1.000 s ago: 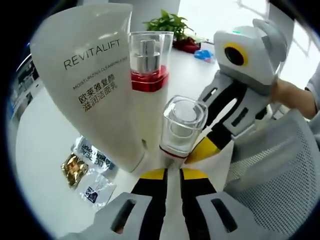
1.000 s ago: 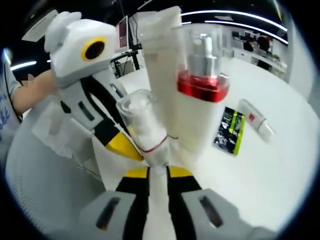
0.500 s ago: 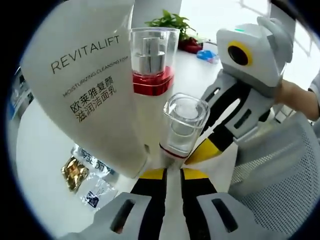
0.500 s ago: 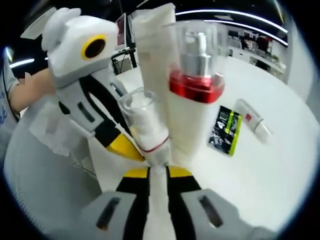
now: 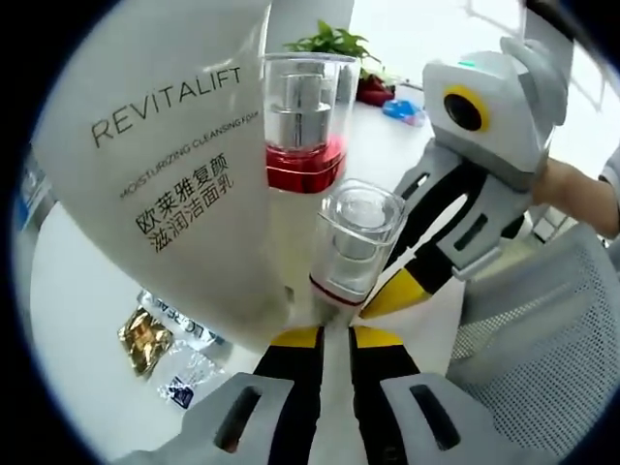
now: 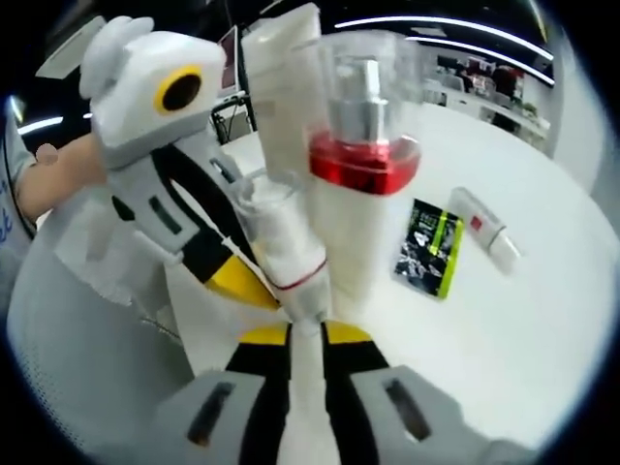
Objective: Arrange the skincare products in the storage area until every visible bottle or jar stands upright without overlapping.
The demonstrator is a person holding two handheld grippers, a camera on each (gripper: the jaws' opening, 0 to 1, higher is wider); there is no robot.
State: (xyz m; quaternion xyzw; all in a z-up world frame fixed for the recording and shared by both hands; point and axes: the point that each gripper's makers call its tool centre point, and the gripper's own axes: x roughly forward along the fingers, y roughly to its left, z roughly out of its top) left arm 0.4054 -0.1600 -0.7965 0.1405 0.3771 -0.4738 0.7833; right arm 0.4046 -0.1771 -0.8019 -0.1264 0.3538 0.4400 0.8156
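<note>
On a white round table (image 6: 542, 320), beside the tall REVITALIFT cleanser tube (image 5: 184, 165): skincare arrangement partly done, judging by the pieces standing. Upright and close-packed against the tube, a pump bottle with a red collar (image 5: 303, 136); just in front of that, a small clear-capped bottle (image 5: 351, 247), apparently leaning toward the tube in the right gripper view. Left of the tube's foot, flat on the table, a gold sachet (image 5: 143, 332) and two silver sachets (image 5: 184, 373). Well apart from the tube on its far side, a black-and-green sachet (image 6: 426, 247) and a small white tube lying on its side (image 6: 487, 231), still to be stood up if counted among the products. A potted plant (image 5: 334, 46) at the far edge behind the tube.

Left gripper (image 5: 336, 334) narrowed to a slim gap, yellow tips at the base of the clear-capped bottle; actual contact not clear. Right gripper (image 6: 308, 331) likewise nearly closed at the same bottle's foot from the opposite side, apparently pinching it. Small bottle seemingly being steadied between both tools, near the tube.
</note>
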